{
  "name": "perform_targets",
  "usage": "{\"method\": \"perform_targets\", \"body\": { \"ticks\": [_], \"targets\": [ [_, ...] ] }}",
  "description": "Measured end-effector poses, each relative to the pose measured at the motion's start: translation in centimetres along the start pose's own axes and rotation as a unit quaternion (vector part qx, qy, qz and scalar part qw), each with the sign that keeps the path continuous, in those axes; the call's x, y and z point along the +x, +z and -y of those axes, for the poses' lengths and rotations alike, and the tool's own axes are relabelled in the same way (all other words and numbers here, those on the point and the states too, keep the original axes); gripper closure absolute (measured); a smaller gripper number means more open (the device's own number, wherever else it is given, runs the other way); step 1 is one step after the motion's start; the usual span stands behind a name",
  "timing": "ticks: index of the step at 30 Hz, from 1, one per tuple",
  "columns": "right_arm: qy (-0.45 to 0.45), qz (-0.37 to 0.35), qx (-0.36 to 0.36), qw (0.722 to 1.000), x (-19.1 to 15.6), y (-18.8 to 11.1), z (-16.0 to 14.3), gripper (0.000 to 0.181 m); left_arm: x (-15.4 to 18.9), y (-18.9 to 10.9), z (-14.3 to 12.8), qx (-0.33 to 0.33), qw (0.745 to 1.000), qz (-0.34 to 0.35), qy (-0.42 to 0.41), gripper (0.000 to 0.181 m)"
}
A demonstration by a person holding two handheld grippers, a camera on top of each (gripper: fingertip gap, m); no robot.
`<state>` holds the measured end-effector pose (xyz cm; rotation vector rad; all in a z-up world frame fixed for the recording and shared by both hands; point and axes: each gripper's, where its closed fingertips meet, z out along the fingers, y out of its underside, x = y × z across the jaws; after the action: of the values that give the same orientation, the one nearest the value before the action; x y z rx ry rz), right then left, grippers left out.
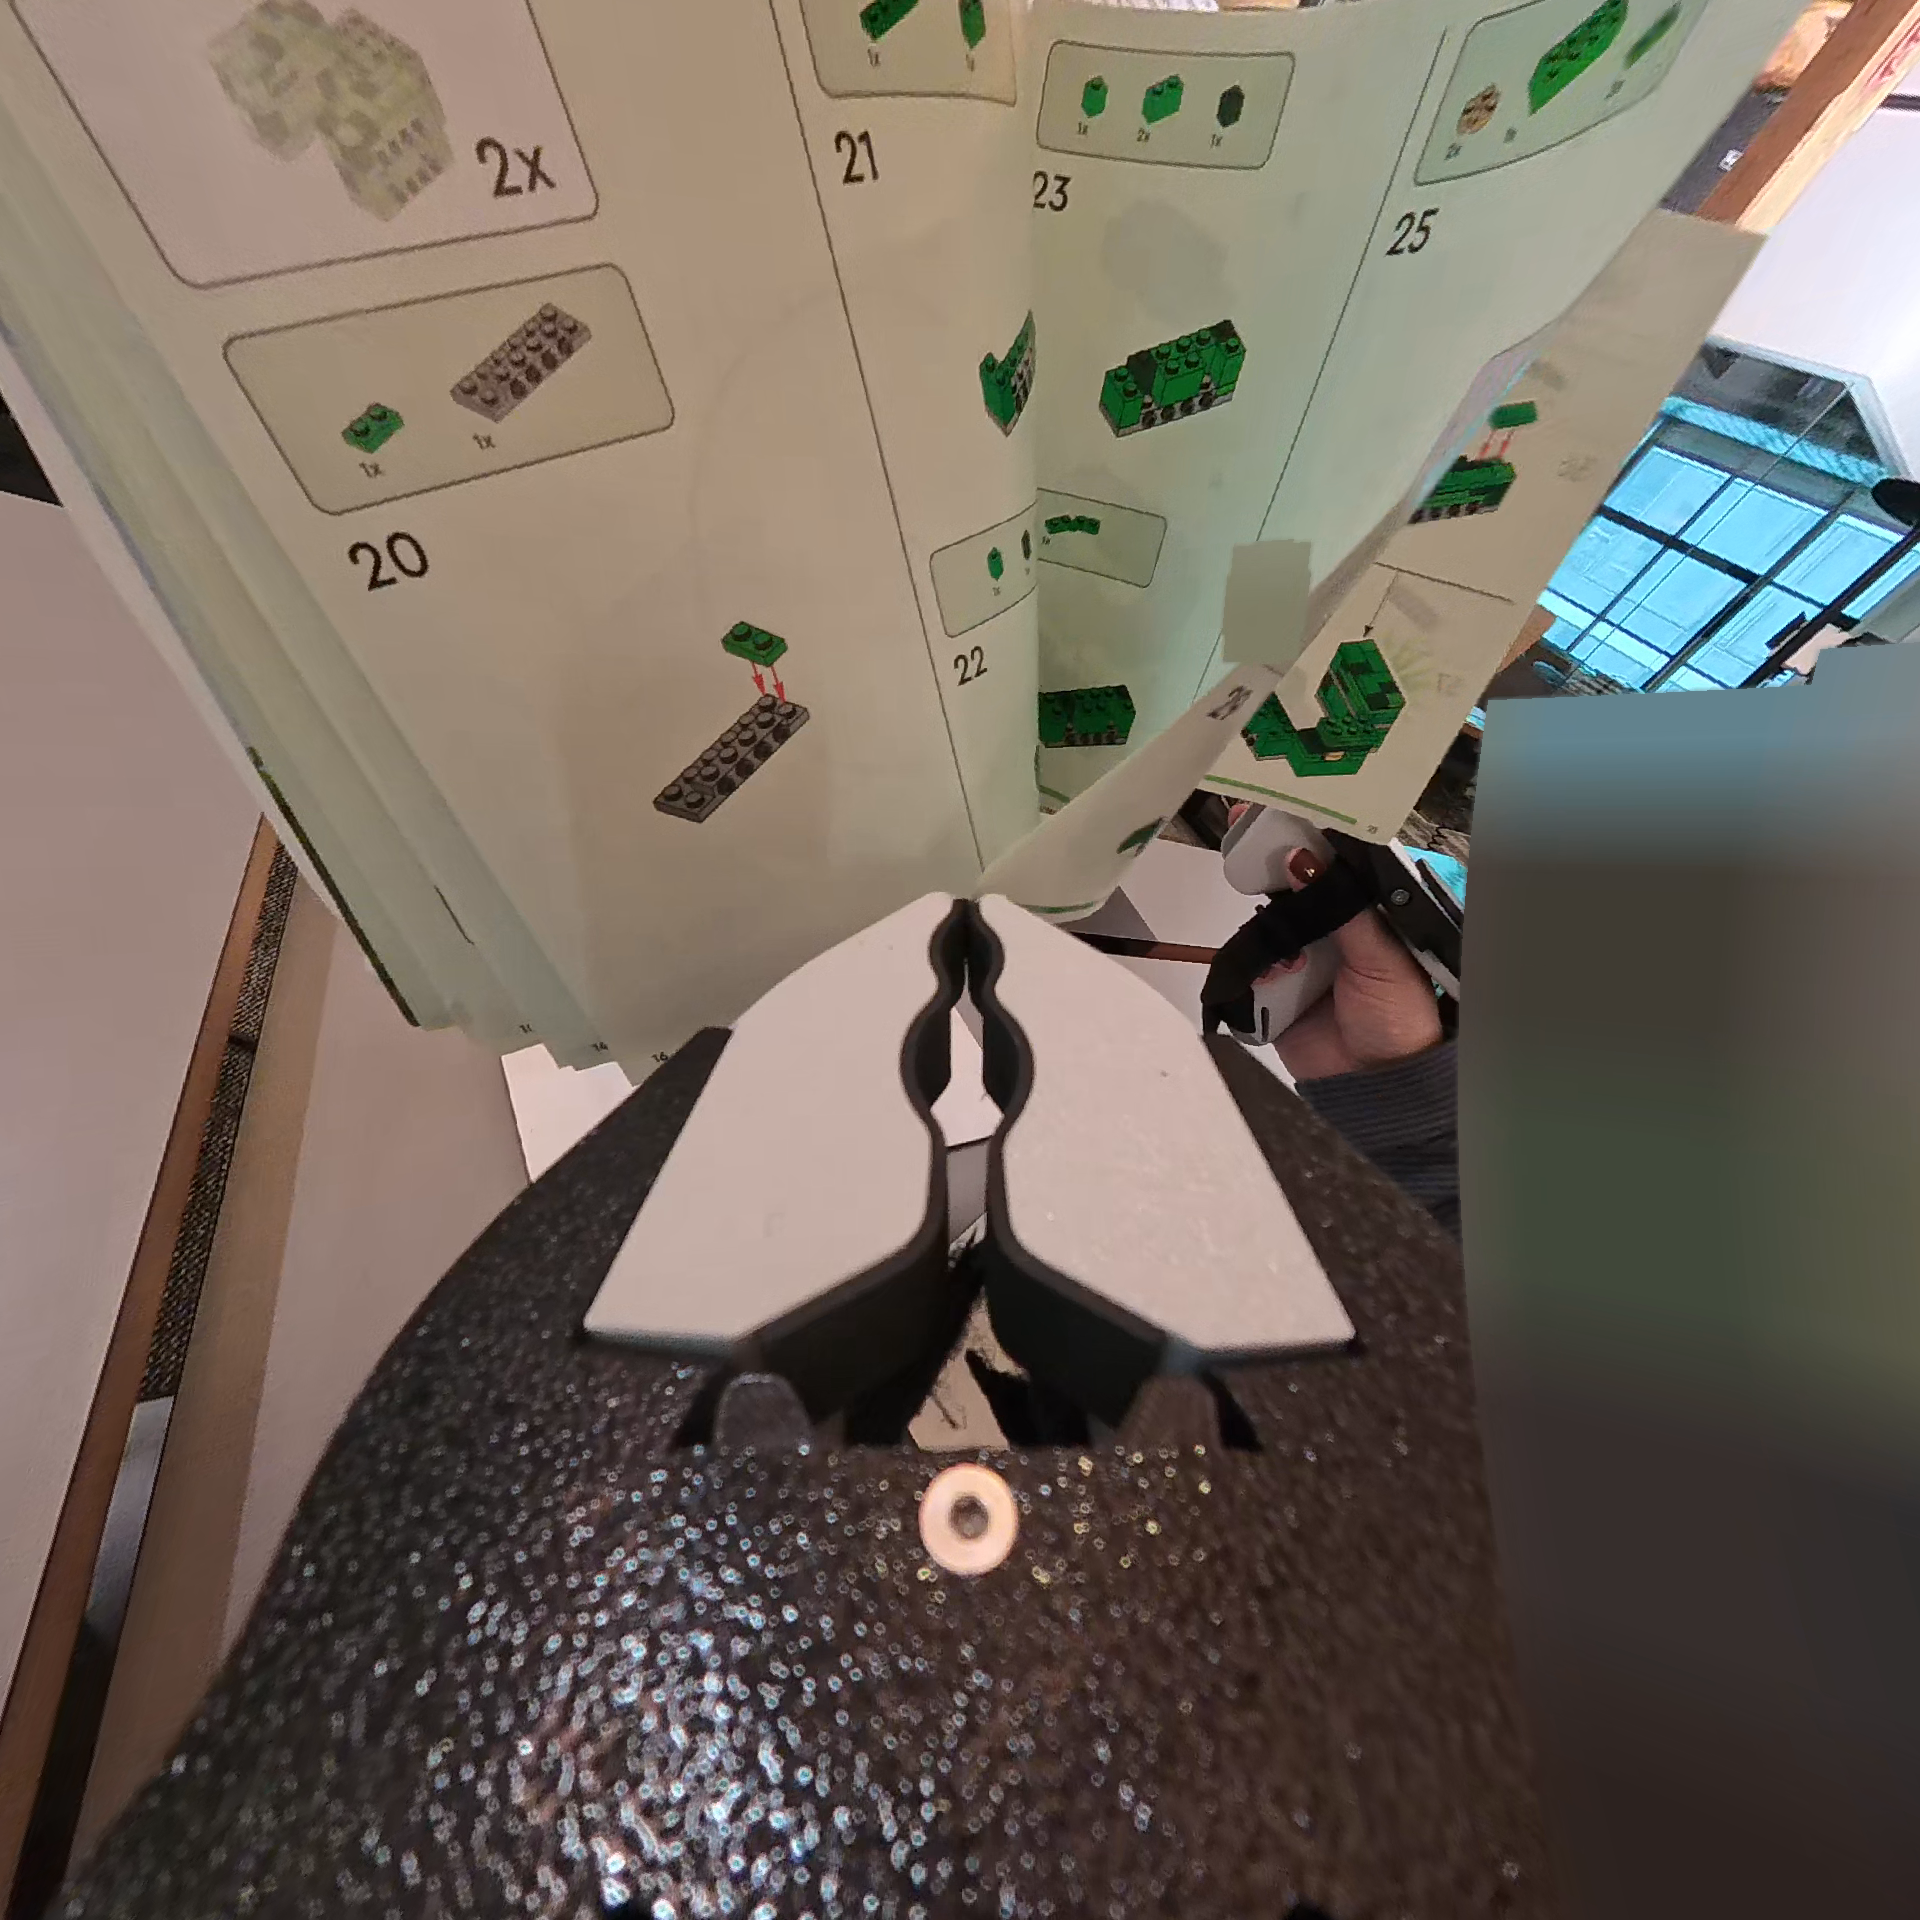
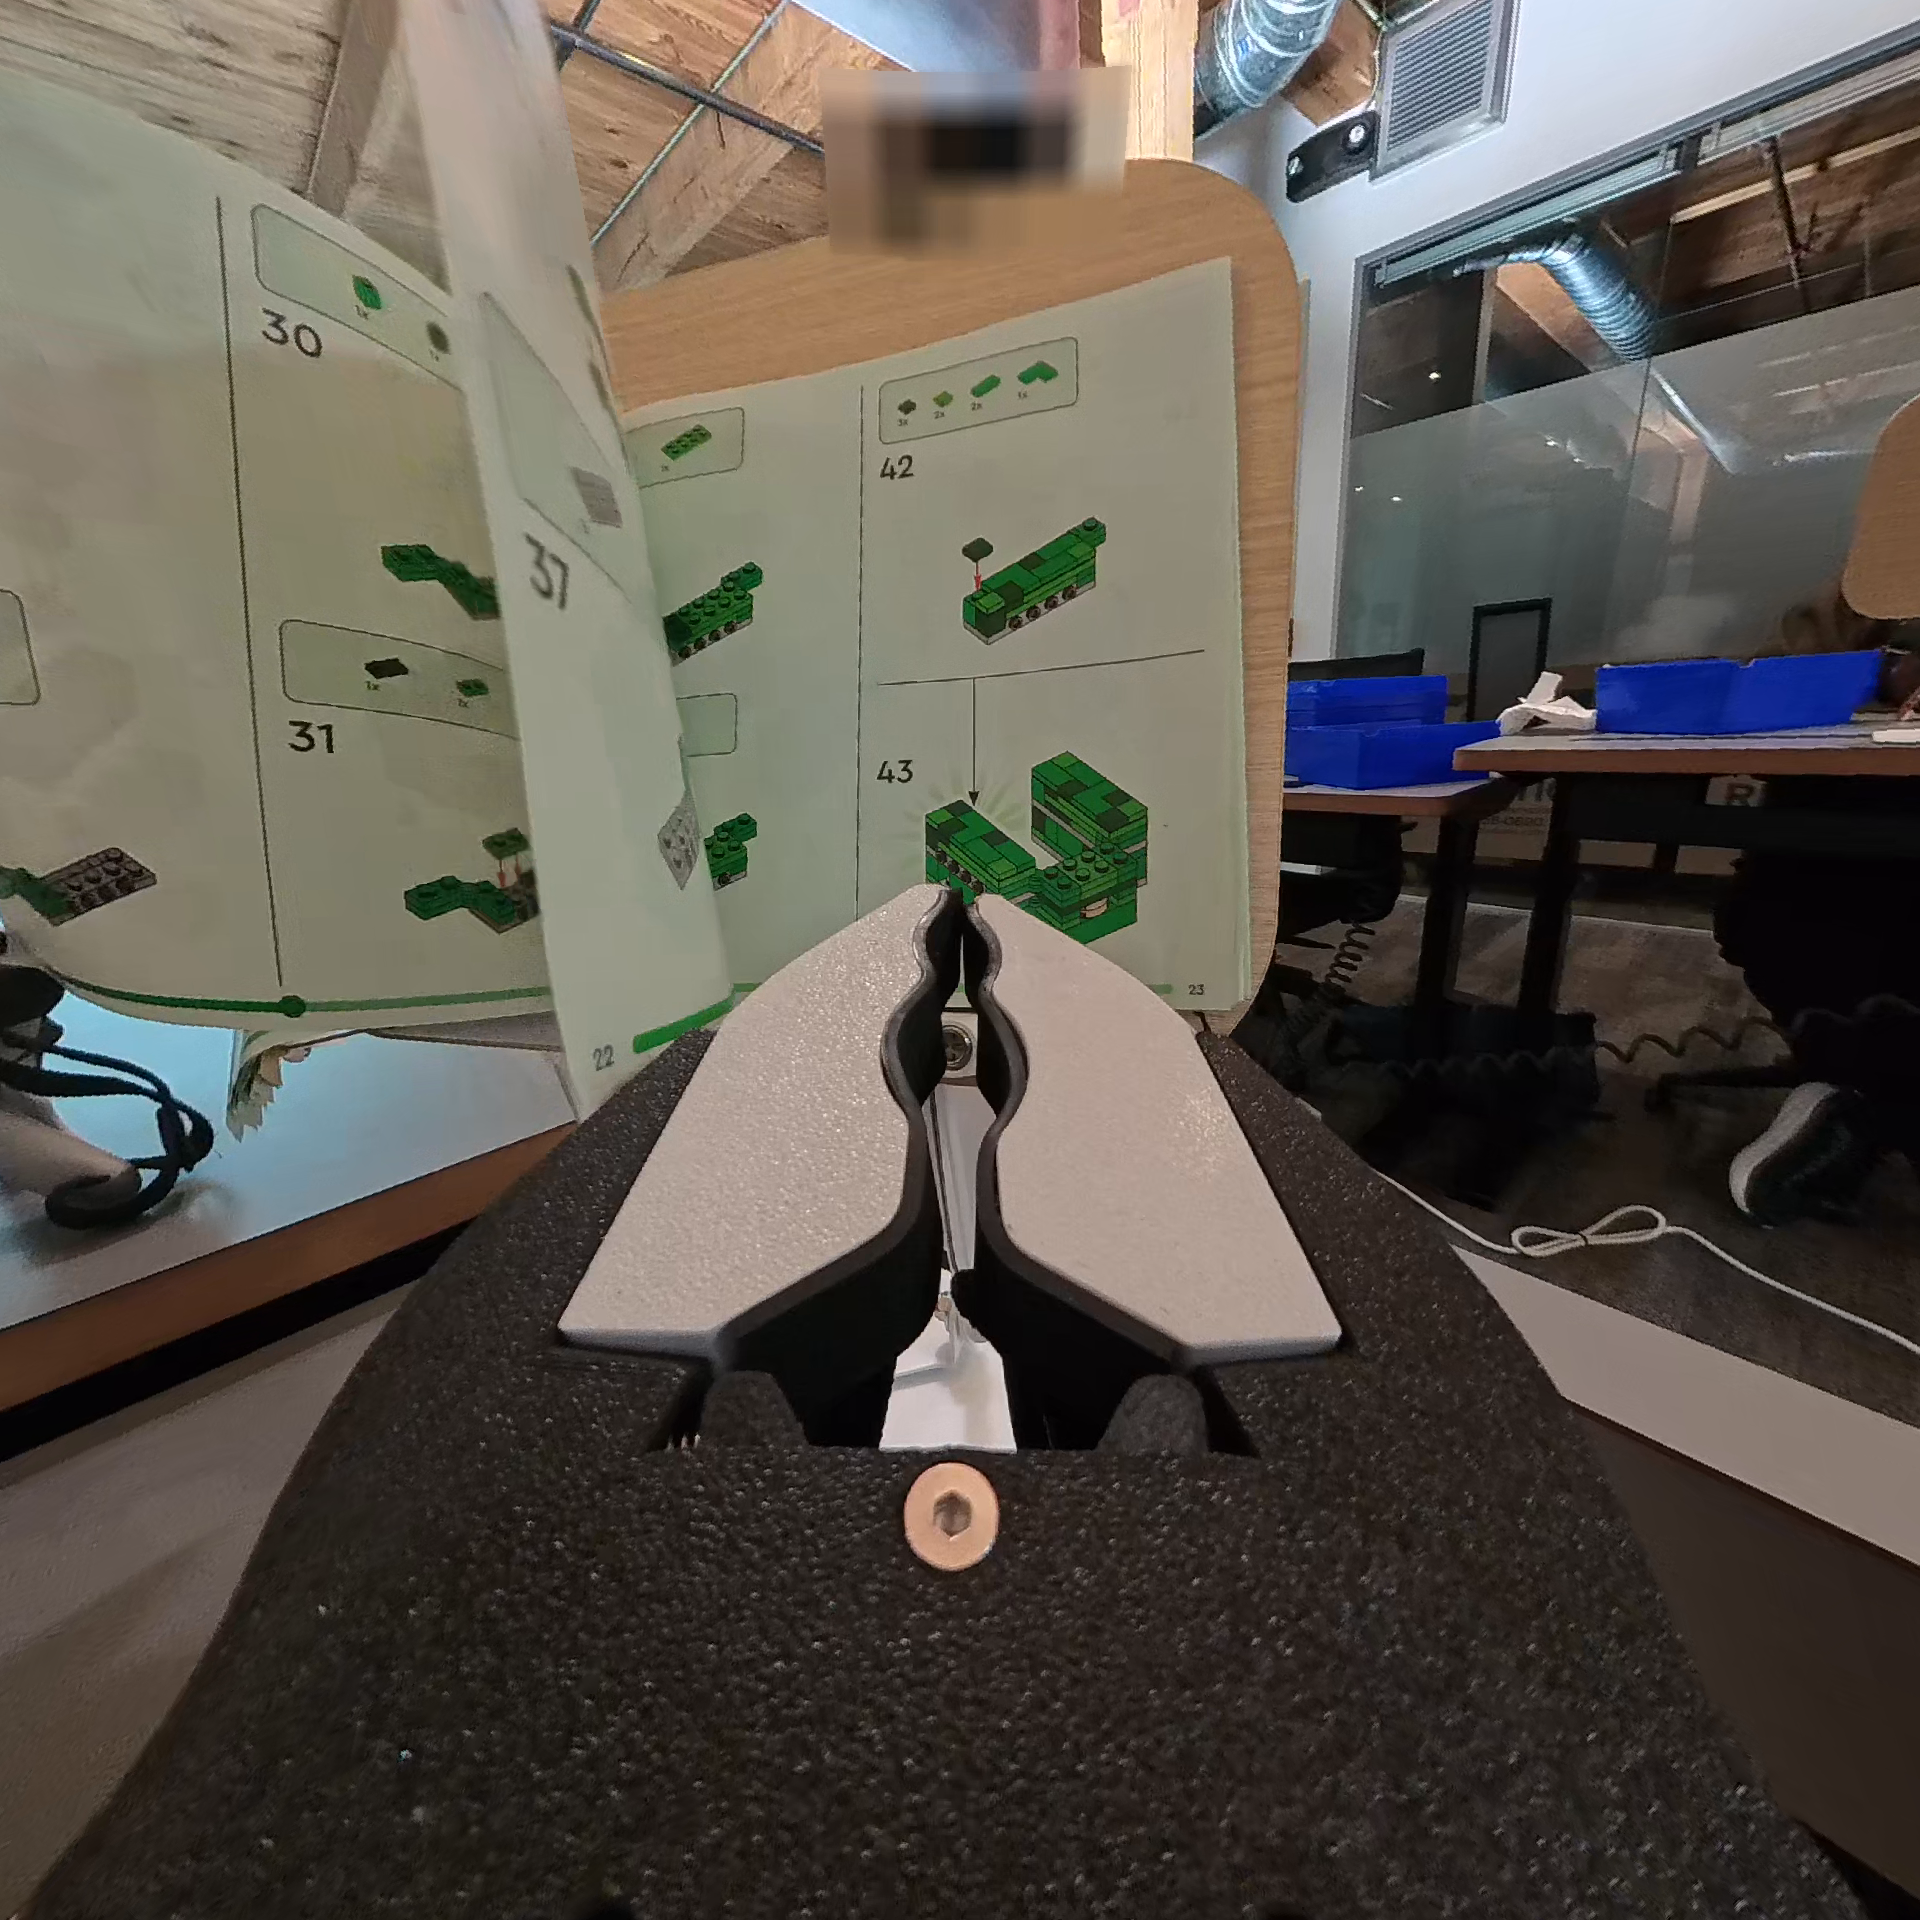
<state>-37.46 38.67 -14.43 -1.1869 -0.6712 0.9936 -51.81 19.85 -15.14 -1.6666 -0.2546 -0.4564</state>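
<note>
The pale-green instruction booklet [image 1: 665, 540] stood open and upright above the white table [image 1: 395, 1143], pages fanned, printed with green brick diagrams. The left gripper [image 1: 968, 914], jaws pressed together, pinched a page's bottom edge directly ahead. The right gripper [image 2: 961, 909], likewise closed, met a later page's [image 2: 1049, 644] lower edge; whether it pinched that page was unclear.

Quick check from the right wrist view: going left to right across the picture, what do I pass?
Black cord at the left edge → fanned booklet pages → flat booklet page above the right hand-held gripper, its tips shut on that page's bottom edge → wooden board edge → blue bins → dark shoe.
</note>
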Motion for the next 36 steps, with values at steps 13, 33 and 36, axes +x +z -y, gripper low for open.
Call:
{"method": "perform_targets", "body": {
  "ticks": [13,33,36],
  "targets": [
    [-0.030,-0.165,0.075,0.983,4.4,-2.9,3.5,0.177,0.6,0.0,0.1,0.000,1.000,-0.013,0.004,0.181],
    [-0.125,-0.029,0.079,0.989,-3.8,-0.6,4.2,0.181,2.1,0.4,0.0,-0.010,0.999,-0.039,0.016,0.181],
    [-0.115,-0.021,0.067,0.991,-3.7,-0.4,3.8,0.181,2.2,0.4,-0.1,-0.011,0.999,-0.040,0.016,0.181]
  ]
}}
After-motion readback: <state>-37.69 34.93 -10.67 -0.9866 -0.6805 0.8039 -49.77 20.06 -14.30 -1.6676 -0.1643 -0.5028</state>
